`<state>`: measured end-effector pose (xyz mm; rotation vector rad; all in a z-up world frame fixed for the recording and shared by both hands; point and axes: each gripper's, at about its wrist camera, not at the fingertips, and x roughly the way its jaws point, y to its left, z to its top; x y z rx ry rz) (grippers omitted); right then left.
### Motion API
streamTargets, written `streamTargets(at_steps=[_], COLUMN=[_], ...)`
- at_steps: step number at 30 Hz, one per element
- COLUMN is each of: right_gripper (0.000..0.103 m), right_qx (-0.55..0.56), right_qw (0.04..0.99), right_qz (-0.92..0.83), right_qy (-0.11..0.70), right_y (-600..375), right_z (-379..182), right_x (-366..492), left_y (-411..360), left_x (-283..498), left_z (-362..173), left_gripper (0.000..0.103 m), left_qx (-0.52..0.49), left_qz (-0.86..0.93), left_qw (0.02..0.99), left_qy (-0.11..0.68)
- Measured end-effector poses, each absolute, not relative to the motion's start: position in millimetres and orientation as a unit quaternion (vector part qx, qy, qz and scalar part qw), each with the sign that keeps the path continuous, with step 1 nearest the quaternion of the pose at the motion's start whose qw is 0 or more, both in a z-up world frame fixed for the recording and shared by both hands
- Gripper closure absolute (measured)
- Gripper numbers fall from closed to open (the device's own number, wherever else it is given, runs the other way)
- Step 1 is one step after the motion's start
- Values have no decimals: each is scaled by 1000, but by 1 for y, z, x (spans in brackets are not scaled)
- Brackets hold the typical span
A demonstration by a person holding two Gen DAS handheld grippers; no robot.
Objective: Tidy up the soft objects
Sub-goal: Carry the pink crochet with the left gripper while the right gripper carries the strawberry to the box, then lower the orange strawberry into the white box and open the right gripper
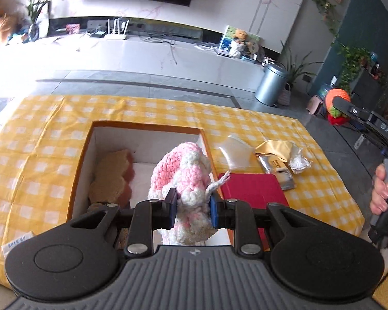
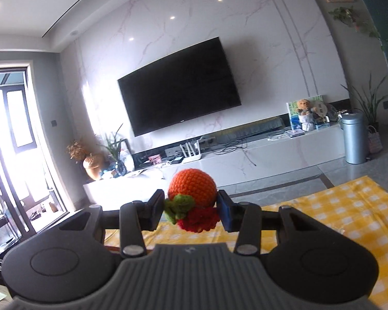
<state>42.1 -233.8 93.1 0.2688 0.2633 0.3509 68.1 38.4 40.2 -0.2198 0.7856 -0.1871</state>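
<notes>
Yellow checked table point(image 1: 51, 139) with an open box point(image 1: 82, 165) sitting on it, a tan spongy thing point(image 1: 111, 175) lying inside on the left. Just right of the box there's a red pad point(image 1: 253, 188), then some packets point(image 1: 279, 160) farther back. Left gripper point(image 1: 192, 206) is clamped on a pink-and-white knit toy point(image 1: 183, 173), held over the box's right side. Right gripper point(image 2: 191, 210) is up off the table's right edge, squeezing an orange knit toy point(image 2: 192, 188) with green and red bits.
</notes>
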Motion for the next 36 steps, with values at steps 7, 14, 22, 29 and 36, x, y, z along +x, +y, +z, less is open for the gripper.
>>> streamTargets(at_steps=[7, 14, 22, 29, 36], right_gripper=[59, 59, 59, 59, 59], right_qx=[31, -107, -277, -445, -519], right_qw=[951, 927, 868, 757, 667], right_qz=[254, 279, 277, 296, 291], right_qy=[172, 225, 306, 376, 448], right_y=[-145, -86, -26, 27, 42], right_z=[81, 59, 30, -12, -53], right_x=[41, 41, 70, 86, 91], left_y=[69, 98, 127, 141, 146], left_x=[58, 56, 49, 51, 56], left_z=[34, 8, 2, -5, -12], left_gripper=[75, 75, 75, 75, 75], left_qx=[-144, -189, -246, -277, -282], left_qz=[-42, -60, -94, -76, -71], left_qw=[935, 923, 918, 912, 906], left_qy=[322, 329, 297, 294, 308])
